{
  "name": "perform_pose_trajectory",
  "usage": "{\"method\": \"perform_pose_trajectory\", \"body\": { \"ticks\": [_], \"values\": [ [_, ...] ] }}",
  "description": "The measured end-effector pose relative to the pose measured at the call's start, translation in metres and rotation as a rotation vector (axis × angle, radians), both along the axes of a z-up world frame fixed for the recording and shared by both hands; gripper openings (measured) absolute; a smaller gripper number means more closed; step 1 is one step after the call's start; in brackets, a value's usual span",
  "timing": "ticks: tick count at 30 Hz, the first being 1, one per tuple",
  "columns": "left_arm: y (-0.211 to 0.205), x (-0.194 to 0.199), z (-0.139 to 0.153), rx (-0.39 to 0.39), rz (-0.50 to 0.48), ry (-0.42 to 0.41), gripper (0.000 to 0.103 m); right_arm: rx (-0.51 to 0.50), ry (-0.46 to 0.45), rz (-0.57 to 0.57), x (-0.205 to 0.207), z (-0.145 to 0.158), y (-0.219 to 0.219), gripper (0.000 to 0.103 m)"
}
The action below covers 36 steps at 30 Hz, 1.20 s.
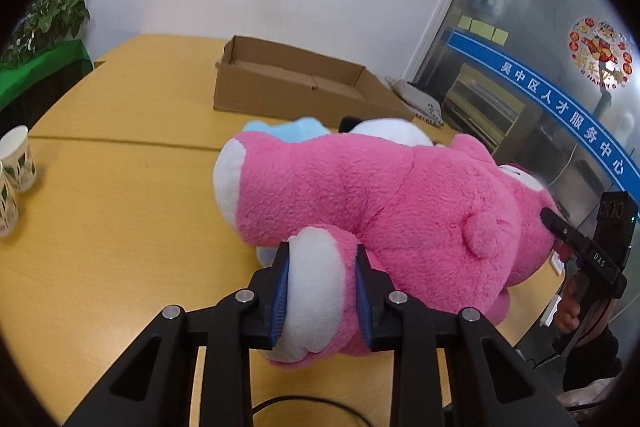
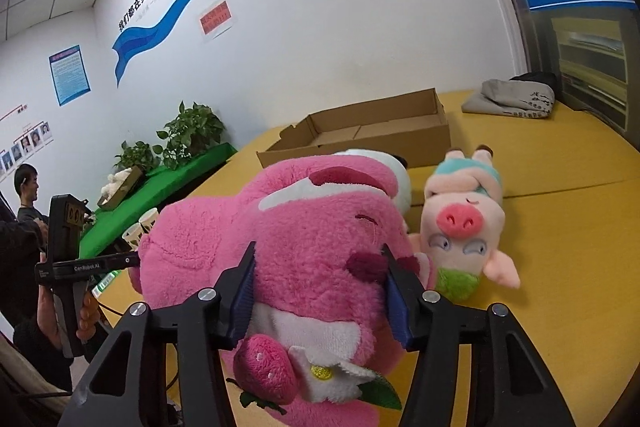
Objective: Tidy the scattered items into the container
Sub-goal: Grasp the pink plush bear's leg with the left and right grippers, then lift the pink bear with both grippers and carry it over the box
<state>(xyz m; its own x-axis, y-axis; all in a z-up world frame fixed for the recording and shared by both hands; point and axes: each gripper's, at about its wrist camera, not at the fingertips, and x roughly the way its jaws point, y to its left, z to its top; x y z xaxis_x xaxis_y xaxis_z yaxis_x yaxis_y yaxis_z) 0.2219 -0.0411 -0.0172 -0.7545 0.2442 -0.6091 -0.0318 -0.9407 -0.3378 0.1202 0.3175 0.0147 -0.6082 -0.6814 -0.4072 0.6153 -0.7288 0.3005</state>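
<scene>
Both claws are gripping the pink bear, left claw squeezing a foot, right claw clamping its head, with the cardboard box lying at twelve o'clock beyond it.

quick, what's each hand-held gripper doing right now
Left hand-held gripper: closed on a foot of the pink bear.
Right hand-held gripper: closed on the pink bear's head.

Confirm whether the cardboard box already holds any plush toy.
No. In the left wrist view the cardboard box shows only its bare floor, while the pink plush bear is outside it, gripped by the left gripper.
</scene>
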Motion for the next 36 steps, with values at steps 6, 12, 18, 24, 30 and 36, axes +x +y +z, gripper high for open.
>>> {"method": "perform_pose_trajectory", "body": {
  "ticks": [6,12,18,24,30,36],
  "values": [
    [-0.002,-0.023,0.040,-0.021,-0.001,0.077,0.026,-0.012,0.076,0.053,-0.025,0.035,-0.012,0.058],
    [-0.004,-0.047,0.062,-0.055,0.000,0.119,0.026,-0.051,0.087,0.072,-0.055,0.049,-0.016,0.058],
    [-0.003,-0.065,0.056,-0.034,-0.007,0.099,0.021,-0.070,0.005,0.076,-0.076,0.032,-0.018,0.056],
    [-0.005,-0.087,0.050,-0.071,-0.016,0.094,0.019,-0.001,0.021,0.044,-0.096,0.041,-0.030,0.053],
    [-0.041,-0.093,-0.004,0.027,0.059,-0.014,0.025,0.035,-0.190,-0.026,-0.128,-0.004,-0.020,0.090],
    [-0.064,-0.080,-0.029,0.155,0.095,-0.040,0.084,0.022,-0.274,0.037,-0.141,-0.011,-0.022,0.099]
  ]
}}
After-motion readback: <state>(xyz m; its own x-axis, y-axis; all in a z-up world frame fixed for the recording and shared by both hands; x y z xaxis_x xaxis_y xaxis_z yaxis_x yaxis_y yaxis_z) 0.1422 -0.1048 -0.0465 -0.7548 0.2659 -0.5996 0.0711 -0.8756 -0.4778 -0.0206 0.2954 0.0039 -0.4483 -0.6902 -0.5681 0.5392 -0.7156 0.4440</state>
